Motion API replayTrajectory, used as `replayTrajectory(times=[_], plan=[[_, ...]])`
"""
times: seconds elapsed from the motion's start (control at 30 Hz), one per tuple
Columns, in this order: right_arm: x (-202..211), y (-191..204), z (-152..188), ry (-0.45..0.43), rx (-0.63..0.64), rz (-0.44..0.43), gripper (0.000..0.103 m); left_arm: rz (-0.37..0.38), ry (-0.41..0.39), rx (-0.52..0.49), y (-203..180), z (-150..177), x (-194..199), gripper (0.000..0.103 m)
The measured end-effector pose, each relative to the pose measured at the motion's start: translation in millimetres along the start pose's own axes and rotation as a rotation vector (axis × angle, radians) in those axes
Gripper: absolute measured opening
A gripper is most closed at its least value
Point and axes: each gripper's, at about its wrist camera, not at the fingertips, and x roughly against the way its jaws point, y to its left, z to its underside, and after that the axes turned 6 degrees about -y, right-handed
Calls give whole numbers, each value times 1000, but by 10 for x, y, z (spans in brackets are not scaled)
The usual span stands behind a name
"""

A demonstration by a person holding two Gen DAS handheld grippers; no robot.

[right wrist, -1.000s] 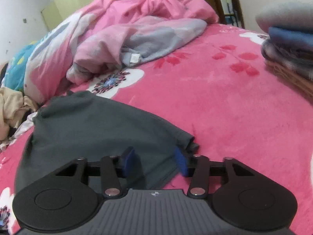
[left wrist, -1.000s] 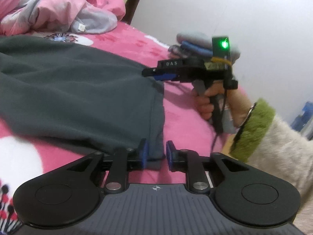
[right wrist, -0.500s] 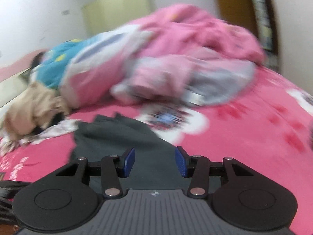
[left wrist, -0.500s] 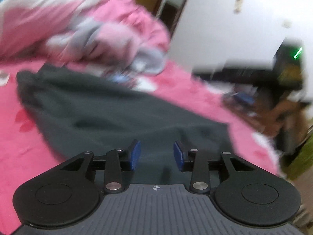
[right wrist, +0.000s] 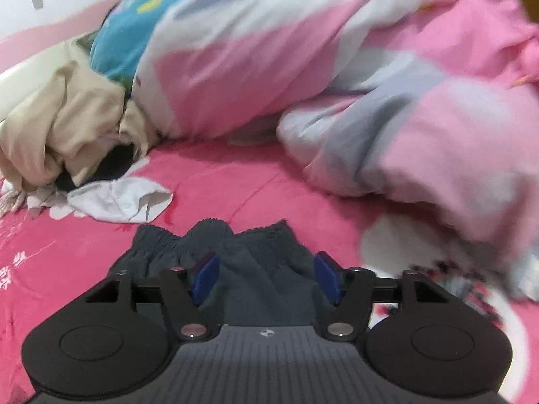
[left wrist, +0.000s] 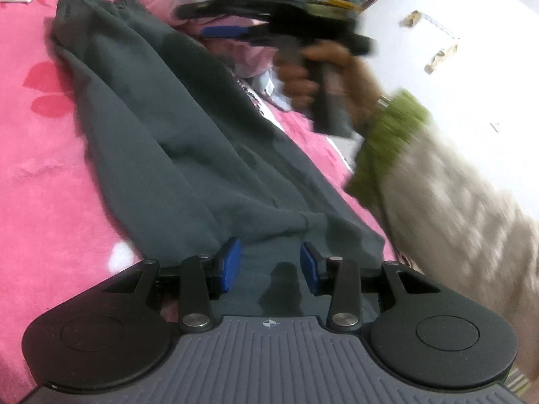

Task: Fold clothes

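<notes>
A dark grey pair of pants [left wrist: 175,128] lies lengthwise on the pink bed. My left gripper [left wrist: 269,264] is open over its near leg end, the cloth lying between and under the fingers. The right gripper shows in the left wrist view [left wrist: 222,30], held in a hand above the far part of the pants. In the right wrist view my right gripper [right wrist: 266,277] is open just above the gathered elastic waistband [right wrist: 215,235], with nothing held.
A pink, grey and blue duvet [right wrist: 337,84] is heaped at the far side of the bed. A beige garment [right wrist: 57,128] and a white cloth [right wrist: 118,198] lie left of the waistband. The pink floral bedspread [left wrist: 50,175] surrounds the pants.
Both grippers swung round. The left went from the hem corner to the leg end and opened wider. The right moved along the pants to the waistband and stayed open.
</notes>
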Motion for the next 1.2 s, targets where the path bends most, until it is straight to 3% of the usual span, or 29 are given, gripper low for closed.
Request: replayTrajectory(times=[0.17, 0.27, 0.3, 0.33, 0.37, 0.43, 0.63, 0.87, 0.93, 1.0, 1.03, 1.1, 1.2], plan=[[-397, 31, 17, 93, 96, -26, 69, -2, -4, -4, -30, 9, 7, 39], [-449, 65, 48, 122, 99, -63, 46, -5, -7, -8, -108, 74, 39, 39], [-444, 84, 57, 122, 101, -66, 34, -6, -8, -10, -125, 63, 11, 39], [-440, 104, 66, 122, 102, -69, 16, -6, -10, -11, -141, 52, -20, 39], [-399, 125, 58, 100, 107, -60, 7, -7, -11, -13, -157, 40, -50, 39], [-315, 167, 39, 52, 118, -43, 1, -3, -26, -7, -141, 9, -59, 39], [-21, 66, -70, -120, 88, 42, 1, -15, -87, 23, -60, -15, -52, 41], [-443, -57, 142, -75, 121, 157, 2, -27, -75, 26, -74, -34, -65, 41], [-622, -49, 240, -32, 155, 214, 8, -25, -75, 27, -76, -49, -64, 41], [-657, -37, 292, -43, 163, 240, 14, -22, -75, 31, -69, -53, -42, 41], [-639, -26, 273, -49, 161, 257, 28, -22, -75, 31, -69, -55, -44, 41], [-535, -53, 215, -84, 133, 298, 45, -21, -76, 31, -74, -59, -47, 41], [-249, -146, 117, -165, 54, 306, 47, -17, -78, 36, -27, -42, -3, 41]])
